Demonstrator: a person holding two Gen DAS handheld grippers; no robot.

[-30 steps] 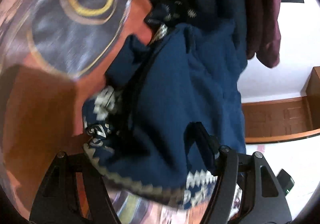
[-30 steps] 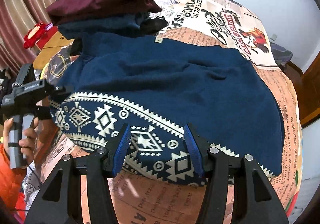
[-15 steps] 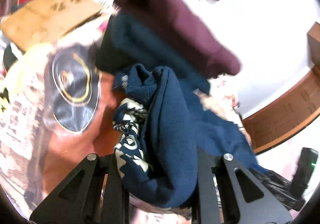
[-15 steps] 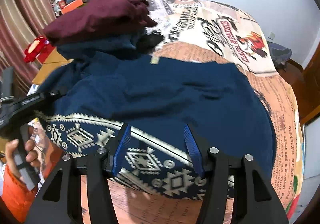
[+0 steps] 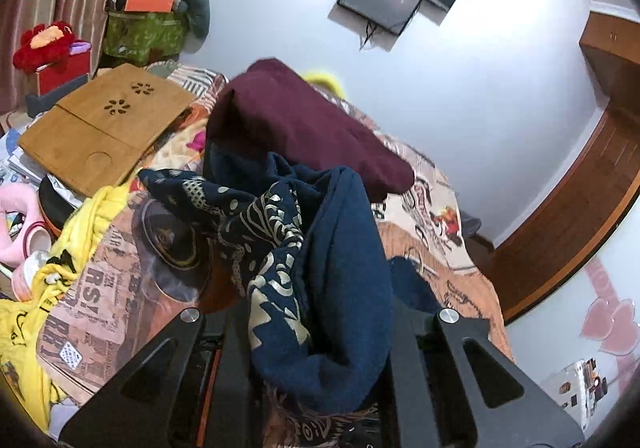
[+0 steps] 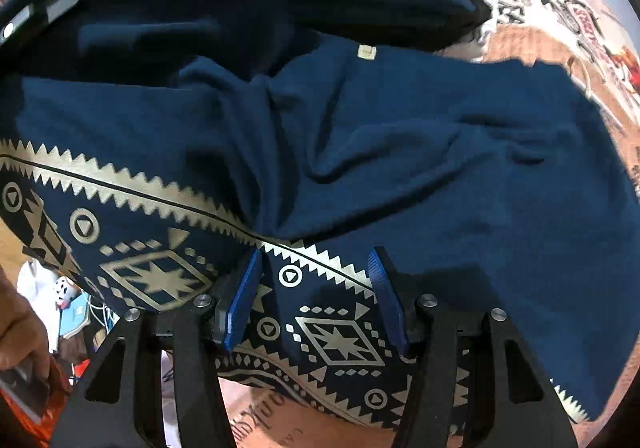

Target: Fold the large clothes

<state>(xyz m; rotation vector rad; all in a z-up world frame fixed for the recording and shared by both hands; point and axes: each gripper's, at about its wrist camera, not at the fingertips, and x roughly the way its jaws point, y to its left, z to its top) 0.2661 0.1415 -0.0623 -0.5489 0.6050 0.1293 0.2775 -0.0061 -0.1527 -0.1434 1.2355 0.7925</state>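
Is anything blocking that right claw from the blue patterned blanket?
Nothing visible: the right gripper is open, its blue pads already straddling the navy fleece blanket at its cream-patterned border.

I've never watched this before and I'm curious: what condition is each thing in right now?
Navy patterned garment: lifted, bunched at one end, not folded.
Left gripper: shut on a thick wad of it.
Right gripper: open, patterned hem between its fingers.
Maroon garment: folded, topping a pile.
Wall screen: dark.
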